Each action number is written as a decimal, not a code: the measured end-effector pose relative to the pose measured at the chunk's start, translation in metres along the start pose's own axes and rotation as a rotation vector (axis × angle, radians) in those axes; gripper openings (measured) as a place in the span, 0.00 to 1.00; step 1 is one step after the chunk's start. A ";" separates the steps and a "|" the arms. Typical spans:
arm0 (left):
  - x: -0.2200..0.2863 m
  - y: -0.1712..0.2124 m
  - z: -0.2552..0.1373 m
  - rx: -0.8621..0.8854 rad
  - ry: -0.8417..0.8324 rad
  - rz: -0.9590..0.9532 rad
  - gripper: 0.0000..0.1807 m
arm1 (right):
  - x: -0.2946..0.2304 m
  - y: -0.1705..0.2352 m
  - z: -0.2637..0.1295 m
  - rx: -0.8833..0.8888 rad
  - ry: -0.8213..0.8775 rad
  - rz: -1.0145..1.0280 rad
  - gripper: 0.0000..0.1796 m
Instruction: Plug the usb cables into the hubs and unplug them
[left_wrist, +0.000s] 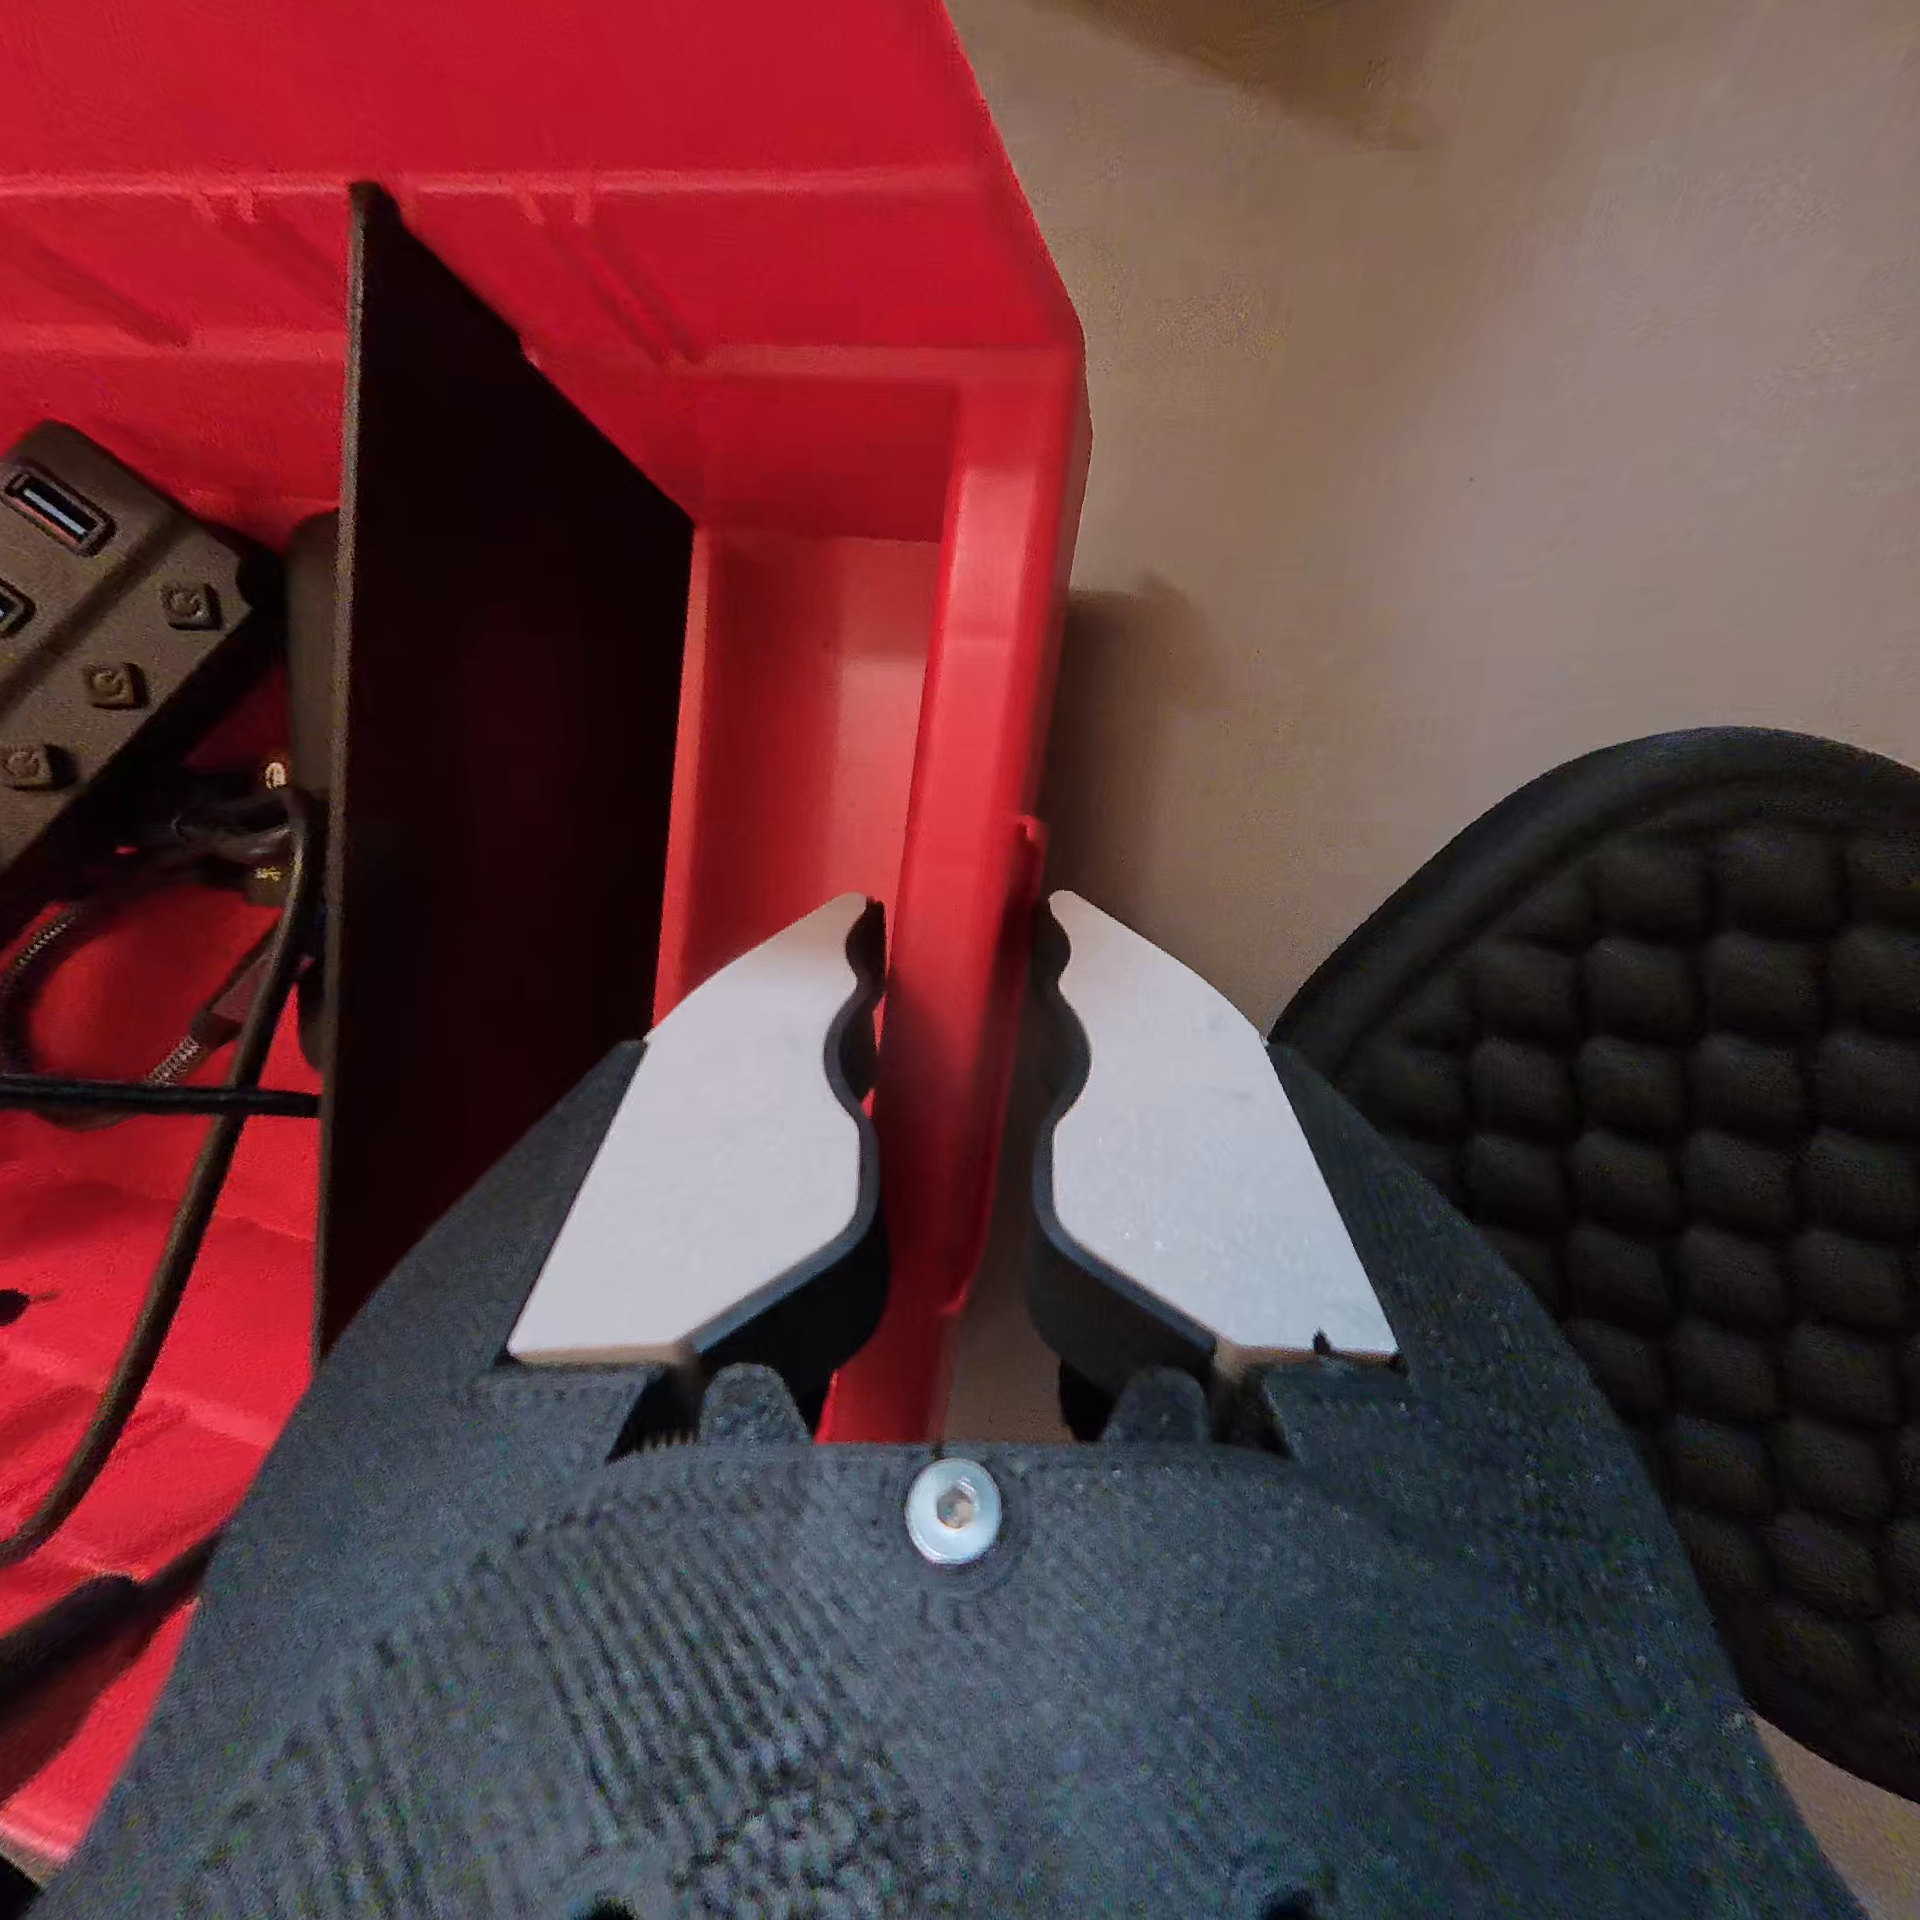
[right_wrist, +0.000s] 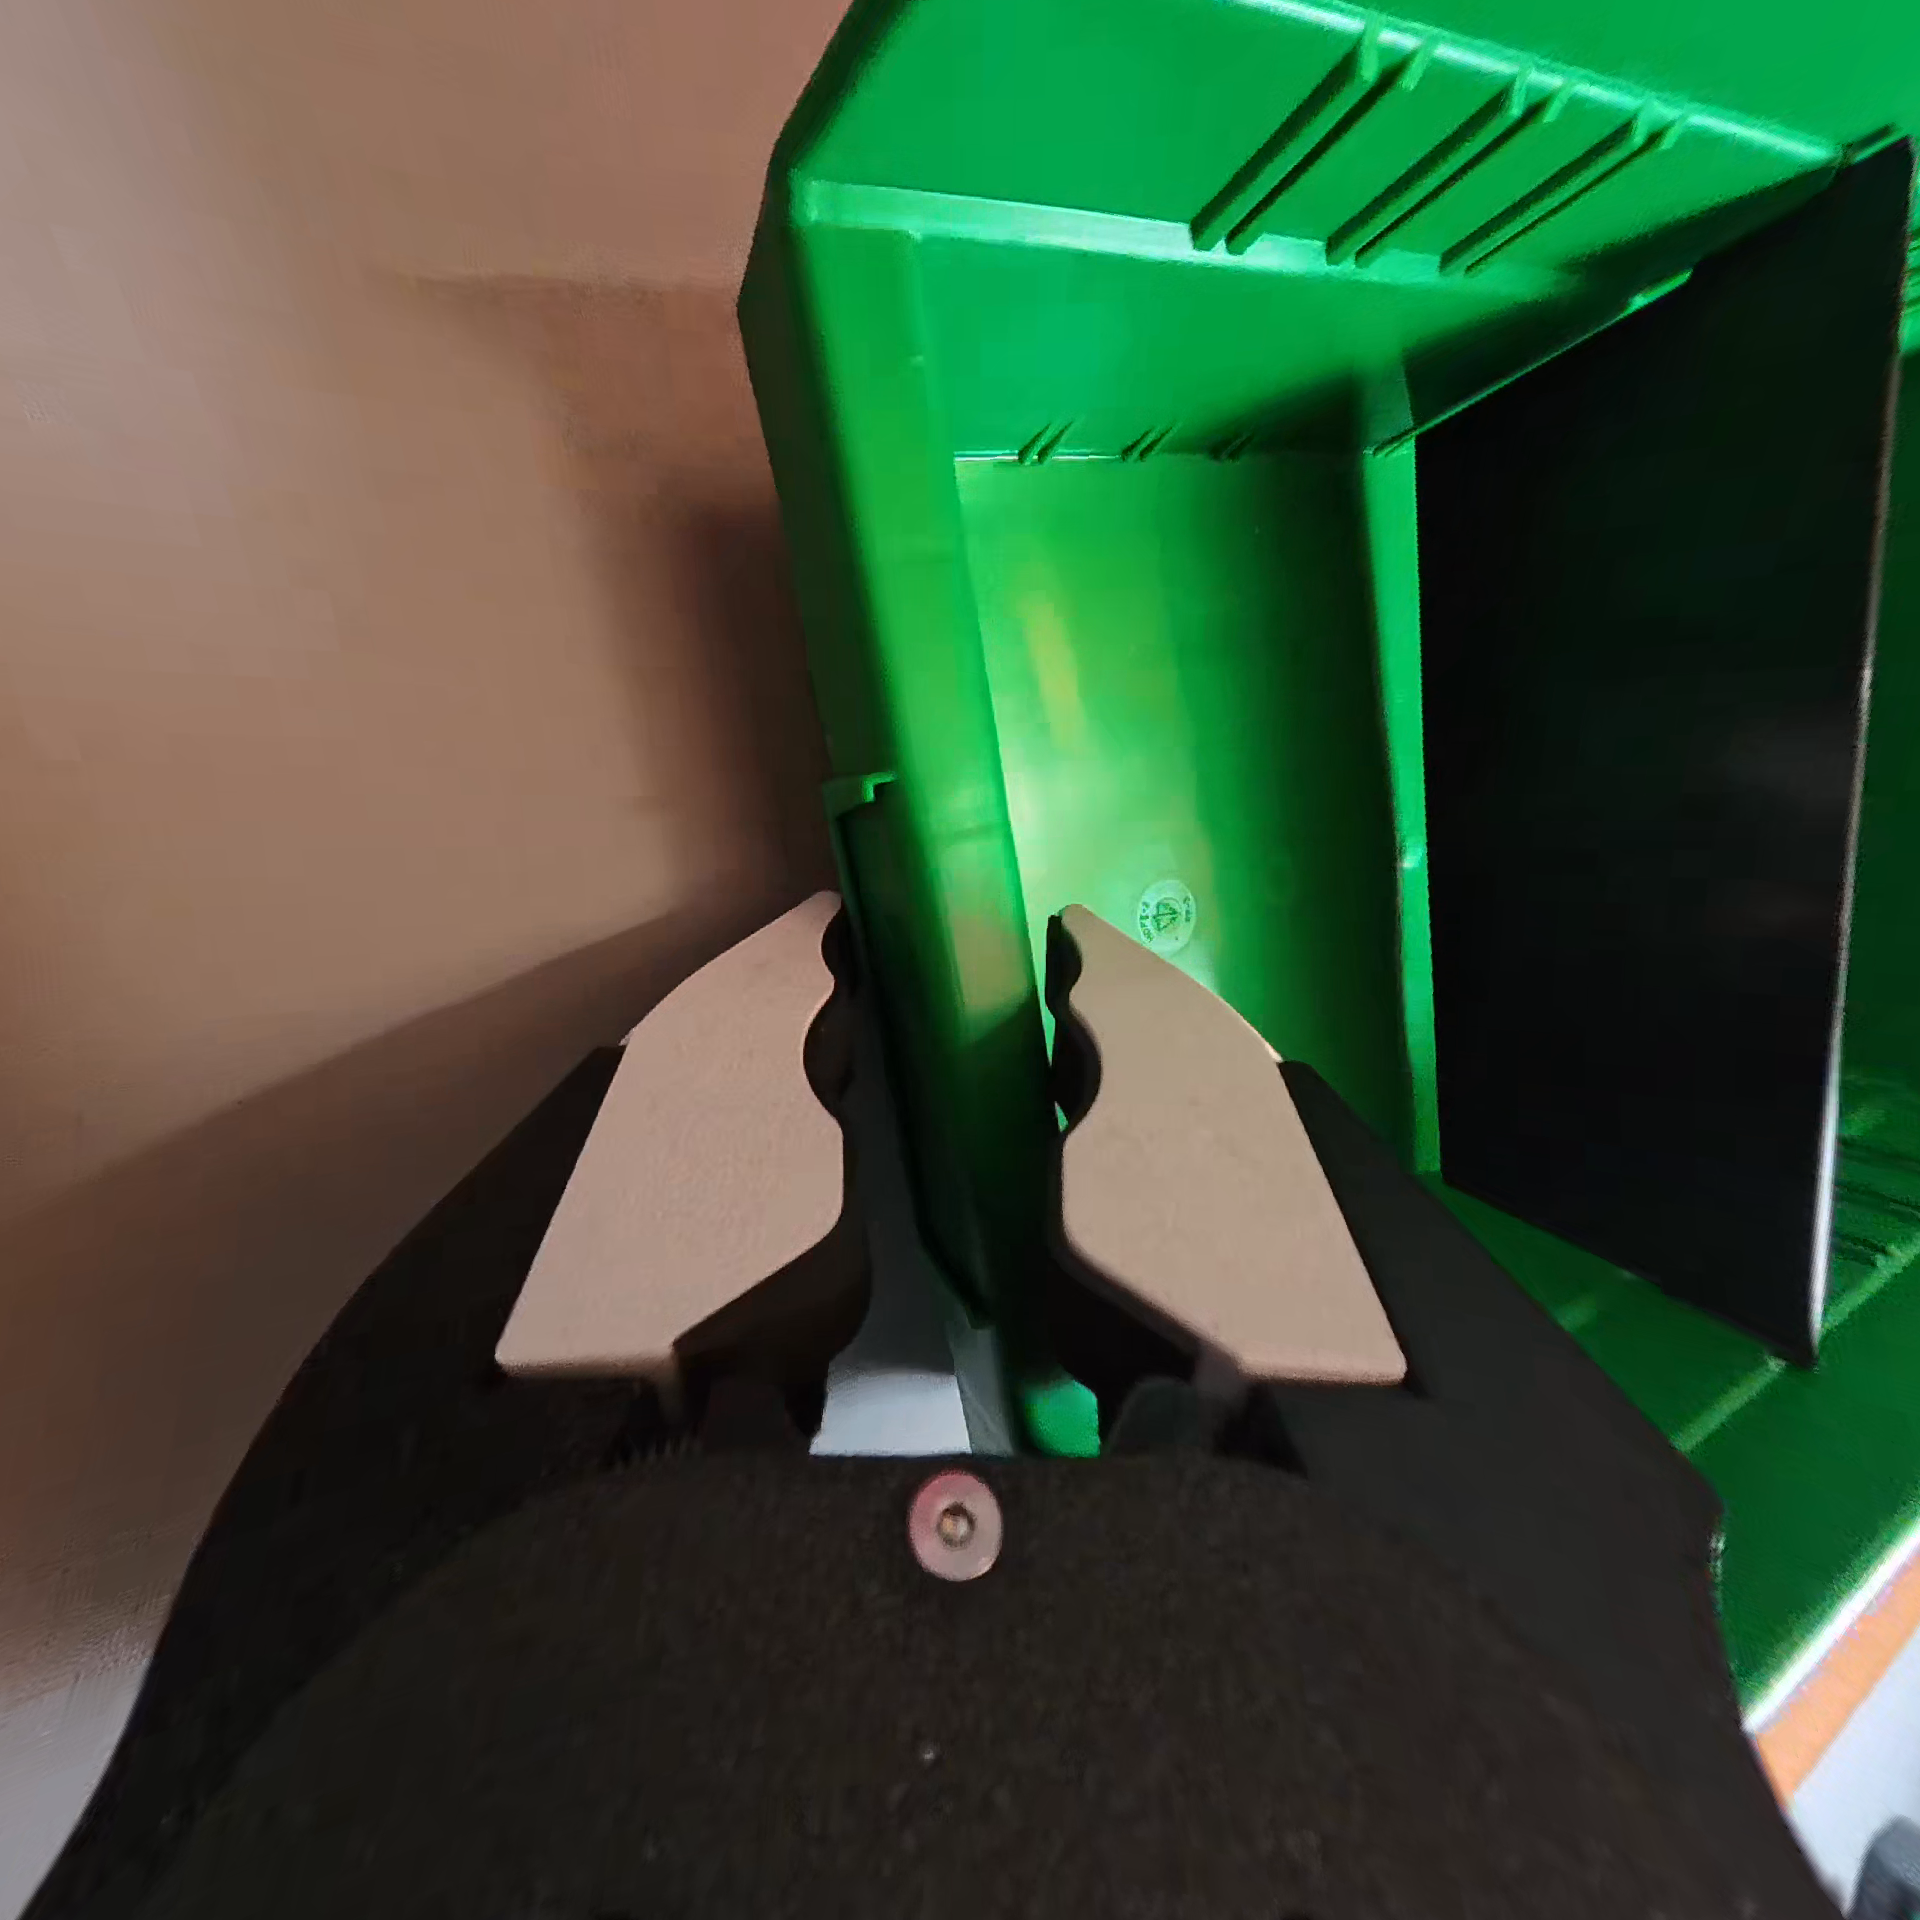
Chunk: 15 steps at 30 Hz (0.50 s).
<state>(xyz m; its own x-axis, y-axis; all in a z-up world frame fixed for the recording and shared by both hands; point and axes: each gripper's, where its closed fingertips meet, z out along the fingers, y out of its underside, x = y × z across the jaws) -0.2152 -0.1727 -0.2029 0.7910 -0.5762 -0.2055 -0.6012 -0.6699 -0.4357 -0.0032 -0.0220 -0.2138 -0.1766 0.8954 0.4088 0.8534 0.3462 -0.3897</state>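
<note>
In the left wrist view, a red bin (left_wrist: 727, 312) holds a black USB hub (left_wrist: 94, 623) and dark braided cables (left_wrist: 208, 1039) in its left compartment, behind a black divider (left_wrist: 499, 727). My left gripper (left_wrist: 961, 914) is shut on the red bin's right side wall, one finger inside and one outside. In the right wrist view, my right gripper (right_wrist: 945, 914) is shut on the left side wall of a green bin (right_wrist: 1143, 312). The compartment beside it looks bare, and a black divider (right_wrist: 1642, 727) hides the rest. No hub or cable shows there.
A black quilted chair cushion (left_wrist: 1662, 1143) lies right of the red bin. A beige surface (left_wrist: 1455, 416) lies behind the red bin, and a similar one (right_wrist: 364, 623) lies left of the green bin. A white and orange edge (right_wrist: 1849, 1683) shows below the green bin.
</note>
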 end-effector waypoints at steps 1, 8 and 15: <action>0.000 -0.001 0.000 0.000 -0.001 -0.001 0.15 | 0.003 0.011 -0.004 -0.007 0.013 0.012 0.19; -0.004 -0.005 0.003 0.000 -0.020 0.000 0.15 | 0.034 0.084 -0.024 -0.066 0.097 0.110 0.19; -0.021 -0.009 0.009 0.008 -0.048 -0.008 0.15 | 0.080 0.141 -0.029 -0.137 0.151 0.104 0.18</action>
<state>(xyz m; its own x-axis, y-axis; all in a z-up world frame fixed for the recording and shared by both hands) -0.2257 -0.1501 -0.2024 0.8004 -0.5475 -0.2442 -0.5942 -0.6703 -0.4446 0.1172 0.0897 -0.2118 -0.0180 0.8686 0.4952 0.9237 0.2041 -0.3243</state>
